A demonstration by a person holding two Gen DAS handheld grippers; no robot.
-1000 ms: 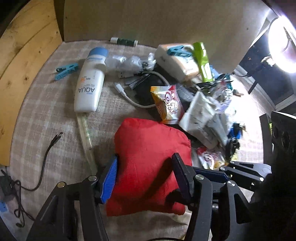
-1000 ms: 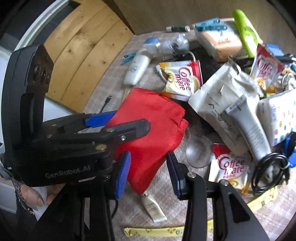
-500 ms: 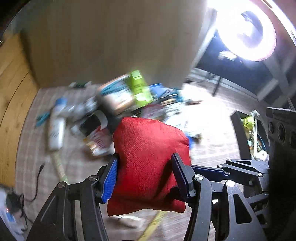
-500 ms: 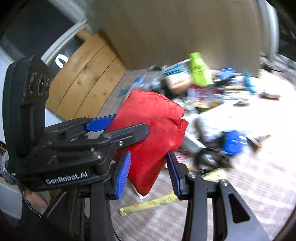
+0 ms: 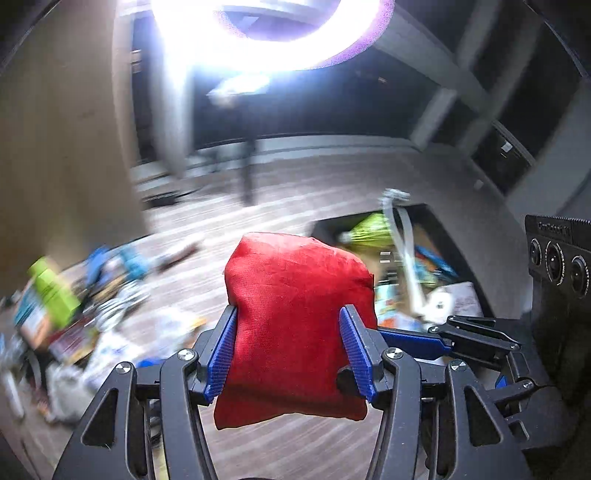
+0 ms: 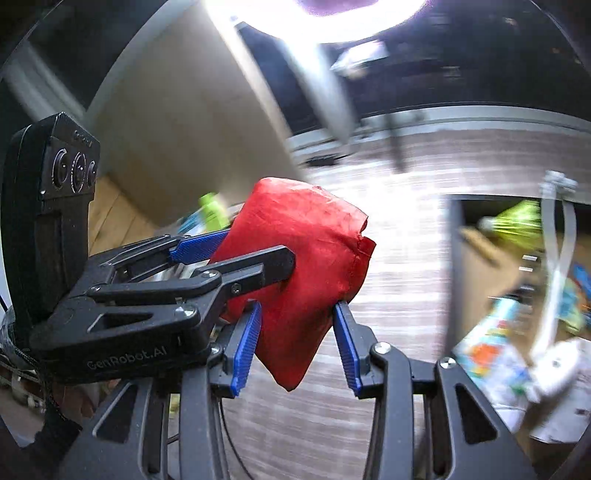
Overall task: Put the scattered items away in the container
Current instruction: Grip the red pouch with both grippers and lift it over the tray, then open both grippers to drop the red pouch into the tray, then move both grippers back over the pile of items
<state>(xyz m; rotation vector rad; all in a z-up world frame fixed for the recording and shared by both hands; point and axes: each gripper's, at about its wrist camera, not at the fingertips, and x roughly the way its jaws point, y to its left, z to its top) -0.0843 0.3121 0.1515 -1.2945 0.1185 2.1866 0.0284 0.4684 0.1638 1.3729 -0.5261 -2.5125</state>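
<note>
While the red bag [image 5: 295, 317] is held up in the air, it is squeezed from two sides. It is gripped by the left gripper [image 5: 288, 354] around its middle. Its lower corner is pinched by the right gripper [image 6: 297, 347]. Off to the right, the box [image 5: 461, 243] is seen, full of blurry things.

ring light [image 5: 258, 33] glare overhead | background motion-blurred | fisheye edges dark
</note>
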